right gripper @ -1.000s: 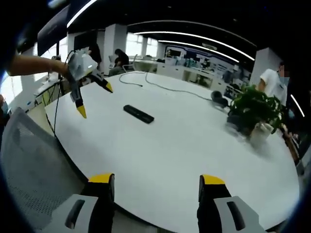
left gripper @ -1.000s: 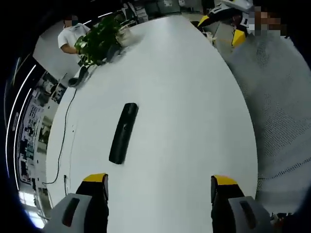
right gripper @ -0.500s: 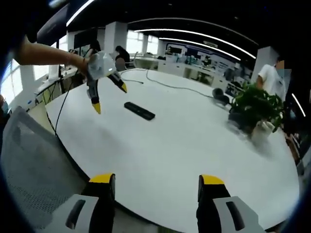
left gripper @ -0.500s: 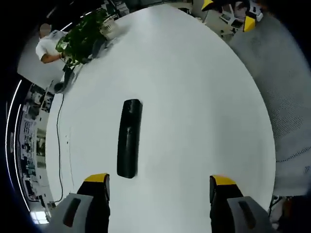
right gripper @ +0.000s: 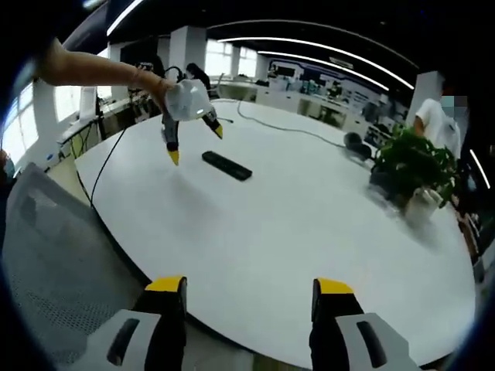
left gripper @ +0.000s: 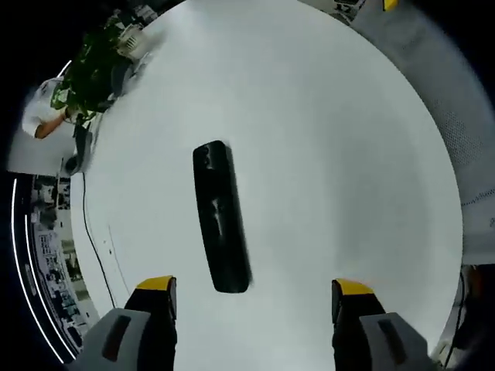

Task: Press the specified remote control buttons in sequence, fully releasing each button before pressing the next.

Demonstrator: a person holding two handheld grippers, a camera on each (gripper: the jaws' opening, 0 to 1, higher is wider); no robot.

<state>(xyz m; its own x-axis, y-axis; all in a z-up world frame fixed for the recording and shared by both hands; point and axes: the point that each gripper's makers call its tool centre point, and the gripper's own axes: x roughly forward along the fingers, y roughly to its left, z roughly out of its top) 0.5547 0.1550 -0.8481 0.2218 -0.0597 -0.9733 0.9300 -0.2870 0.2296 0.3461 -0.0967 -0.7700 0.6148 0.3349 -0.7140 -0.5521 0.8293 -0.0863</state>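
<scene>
A long black remote control [left gripper: 220, 216] lies flat on the white table [left gripper: 332, 154]; in the left gripper view it sits just ahead of my left gripper [left gripper: 253, 287], between the lines of its two yellow-tipped jaws, which stand wide apart. In the right gripper view the same remote control [right gripper: 227, 165] lies far off, and the left gripper [right gripper: 195, 143] hangs open in the air above it, held by a person's hand. My right gripper [right gripper: 243, 287] is open near the table's front edge, holding nothing.
A potted green plant [right gripper: 408, 168] stands on the table's far right; the same plant [left gripper: 93, 68] is at the left gripper view's top left. A black cable [right gripper: 271, 131] runs across the far side. A grey mesh chair [right gripper: 46, 263] stands beside the table. A person in white [right gripper: 438, 120] is behind the plant.
The left gripper has moved over the remote, which now looks larger and nearer between its jaws. The right gripper has hardly moved.
</scene>
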